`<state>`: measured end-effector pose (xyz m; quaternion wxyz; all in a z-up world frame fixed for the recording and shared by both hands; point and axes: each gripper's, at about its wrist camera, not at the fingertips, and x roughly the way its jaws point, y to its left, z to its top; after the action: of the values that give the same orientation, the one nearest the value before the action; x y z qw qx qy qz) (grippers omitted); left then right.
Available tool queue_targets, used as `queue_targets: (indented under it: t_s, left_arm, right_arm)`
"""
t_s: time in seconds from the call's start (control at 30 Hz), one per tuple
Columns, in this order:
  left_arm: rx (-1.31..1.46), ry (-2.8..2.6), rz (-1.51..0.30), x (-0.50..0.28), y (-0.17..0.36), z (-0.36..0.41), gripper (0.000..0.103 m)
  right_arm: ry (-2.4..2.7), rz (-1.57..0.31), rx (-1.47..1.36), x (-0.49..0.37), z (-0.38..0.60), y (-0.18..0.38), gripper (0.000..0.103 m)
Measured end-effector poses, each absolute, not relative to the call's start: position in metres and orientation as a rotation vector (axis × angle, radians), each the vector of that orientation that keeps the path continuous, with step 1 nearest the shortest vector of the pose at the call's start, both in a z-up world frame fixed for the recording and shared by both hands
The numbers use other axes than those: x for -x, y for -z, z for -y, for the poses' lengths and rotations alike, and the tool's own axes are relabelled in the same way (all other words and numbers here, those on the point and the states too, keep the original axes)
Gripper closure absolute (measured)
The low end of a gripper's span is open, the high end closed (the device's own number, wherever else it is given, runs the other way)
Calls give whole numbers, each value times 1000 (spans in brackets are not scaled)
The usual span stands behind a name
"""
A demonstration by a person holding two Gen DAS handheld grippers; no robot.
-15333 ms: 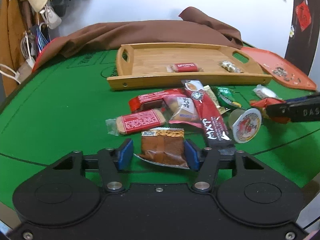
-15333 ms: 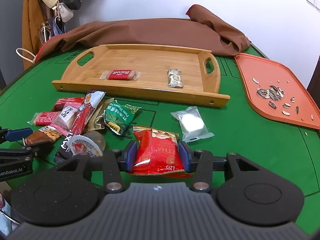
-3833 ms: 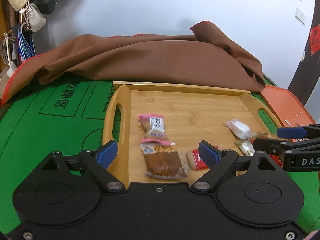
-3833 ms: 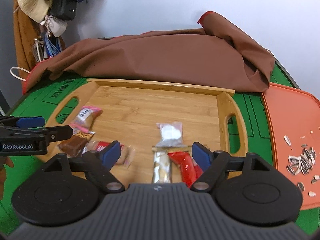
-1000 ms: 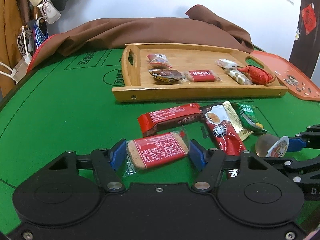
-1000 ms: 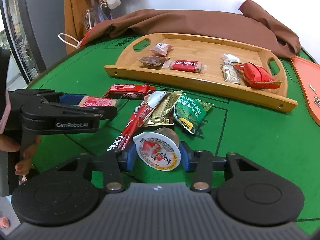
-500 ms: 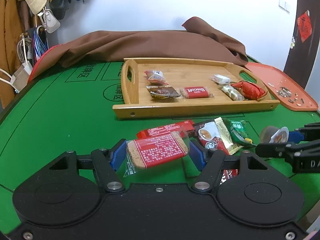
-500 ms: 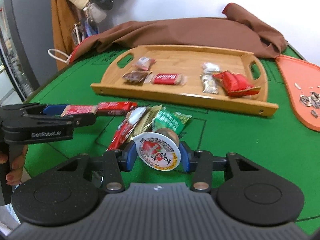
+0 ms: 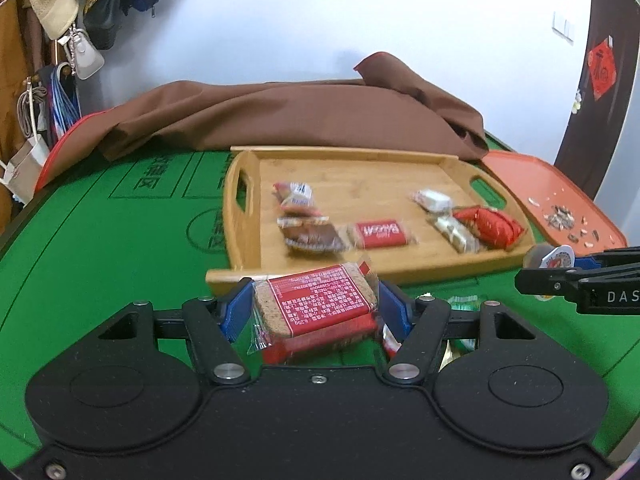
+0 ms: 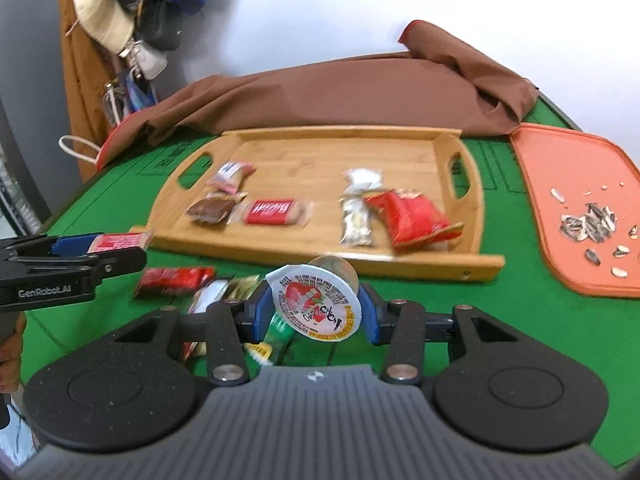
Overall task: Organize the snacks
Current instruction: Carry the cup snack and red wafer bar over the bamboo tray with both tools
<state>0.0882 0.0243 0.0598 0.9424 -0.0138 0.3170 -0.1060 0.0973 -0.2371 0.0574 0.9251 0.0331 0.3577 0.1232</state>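
My left gripper [image 9: 314, 306] is shut on a red-labelled biscuit pack [image 9: 316, 304], held above the green table just short of the wooden tray [image 9: 248, 216]. My right gripper [image 10: 312, 308] is shut on a jelly cup [image 10: 314, 306] with a white foil lid, also lifted near the tray's front edge [image 10: 440, 266]. The tray holds several snacks, among them a red biscuit bar [image 10: 270, 212] and a red crinkled packet [image 10: 408, 216]. From the left wrist view the right gripper [image 9: 556, 268] shows at the right with the cup [image 9: 554, 258]. The left gripper [image 10: 116, 246] shows at the left edge of the right wrist view.
Loose snack packets [image 10: 174, 280] lie on the green table [image 9: 100, 240] under both grippers. An orange tray [image 10: 572, 184] with sunflower seeds sits at the right. A brown cloth [image 9: 300, 116] lies behind the wooden tray. Bags and a hat hang at the far left.
Both grippers have risen off the table and come closer to the wooden tray, each carrying its snack. The loose packets stay below.
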Motion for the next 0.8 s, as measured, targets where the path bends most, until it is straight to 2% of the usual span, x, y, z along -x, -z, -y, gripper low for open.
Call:
queue_targets:
  t_s: [0.8]
  left_arm:
    - [102, 236, -733, -216, -70, 16, 39]
  right_arm:
    - [-90, -804, -129, -215, 271, -63, 53]
